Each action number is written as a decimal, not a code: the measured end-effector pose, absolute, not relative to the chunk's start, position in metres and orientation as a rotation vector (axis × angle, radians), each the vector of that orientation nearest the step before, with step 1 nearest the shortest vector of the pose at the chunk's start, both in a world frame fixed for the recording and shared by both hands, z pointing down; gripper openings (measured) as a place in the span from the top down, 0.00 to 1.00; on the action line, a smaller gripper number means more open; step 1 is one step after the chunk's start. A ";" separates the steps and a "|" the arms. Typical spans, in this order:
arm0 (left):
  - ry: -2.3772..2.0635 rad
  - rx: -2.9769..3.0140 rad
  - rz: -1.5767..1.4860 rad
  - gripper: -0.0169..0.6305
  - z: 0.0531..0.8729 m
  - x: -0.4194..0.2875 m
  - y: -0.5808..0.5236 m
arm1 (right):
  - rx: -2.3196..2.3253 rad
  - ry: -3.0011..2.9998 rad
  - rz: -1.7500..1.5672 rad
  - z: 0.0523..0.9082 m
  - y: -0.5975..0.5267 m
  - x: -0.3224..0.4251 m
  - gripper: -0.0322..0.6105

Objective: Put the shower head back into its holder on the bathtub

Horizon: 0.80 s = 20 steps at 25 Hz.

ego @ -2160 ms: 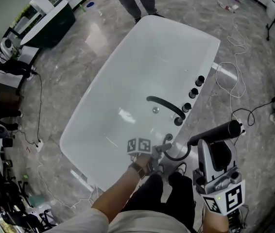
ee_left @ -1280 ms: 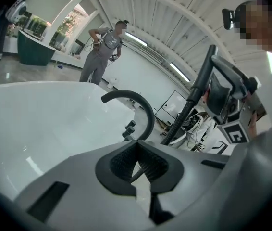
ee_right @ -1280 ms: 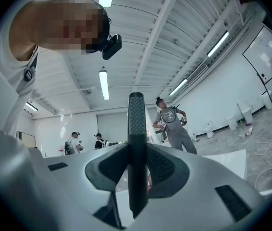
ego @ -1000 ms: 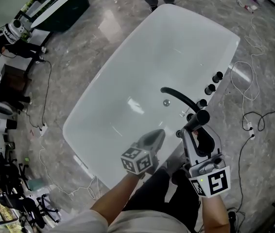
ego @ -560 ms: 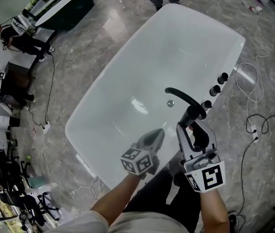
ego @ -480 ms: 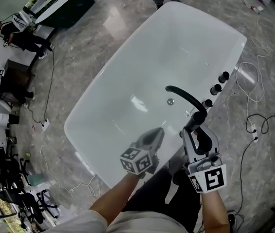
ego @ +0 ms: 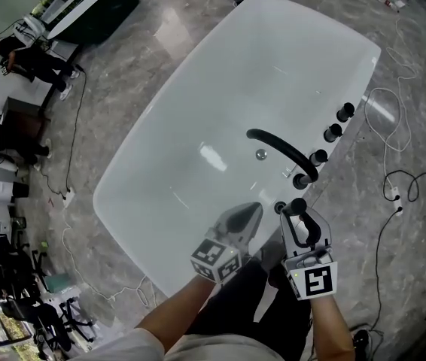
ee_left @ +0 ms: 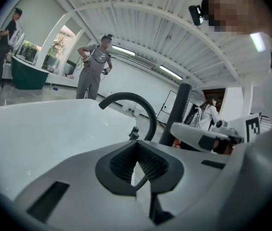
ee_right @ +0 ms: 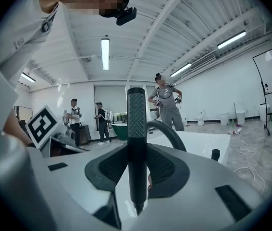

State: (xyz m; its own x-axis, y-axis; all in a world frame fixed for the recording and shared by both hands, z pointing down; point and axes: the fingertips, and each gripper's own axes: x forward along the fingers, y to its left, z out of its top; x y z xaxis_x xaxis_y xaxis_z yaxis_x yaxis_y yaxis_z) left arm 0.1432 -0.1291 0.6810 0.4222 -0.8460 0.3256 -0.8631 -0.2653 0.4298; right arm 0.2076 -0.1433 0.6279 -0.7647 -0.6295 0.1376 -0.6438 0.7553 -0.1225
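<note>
Right gripper view: right gripper [ee_right: 137, 163] clamps the shower head [ee_right: 136, 124]; left gripper [ee_left: 137, 153] clenched shut.

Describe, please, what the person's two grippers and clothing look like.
The left gripper and right gripper have pale grey moulded shells that taper to fingers lined with dark ribbed pads. Each carries a white cube printed with black square markers. The person wears a pale top and dark trousers.

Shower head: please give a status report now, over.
Right gripper shut on shower head, upright at bathtub rim; seated or not, cannot tell. Left gripper shut, empty, beside it. Nothing seen blocking.
</note>
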 end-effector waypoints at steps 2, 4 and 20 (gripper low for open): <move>-1.438 2.171 0.062 0.97 0.682 0.148 -0.135 | 1.037 -2.860 0.232 0.642 -0.143 0.204 0.75; -1.452 2.162 0.065 0.97 0.687 0.145 -0.140 | 1.012 -2.856 0.213 0.657 -0.142 0.198 0.75; -1.522 2.115 0.060 0.97 0.723 0.133 -0.149 | 0.919 -2.763 0.152 0.763 -0.140 0.193 0.75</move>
State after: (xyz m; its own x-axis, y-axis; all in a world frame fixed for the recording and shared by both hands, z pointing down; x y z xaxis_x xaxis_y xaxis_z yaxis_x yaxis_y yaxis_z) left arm 0.1334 -0.1491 0.7235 0.3650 -0.8696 0.3325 -0.8930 -0.2260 0.3891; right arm 0.1926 -0.1397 0.7635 -0.7786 -0.5778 0.2450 -0.6012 0.7986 -0.0272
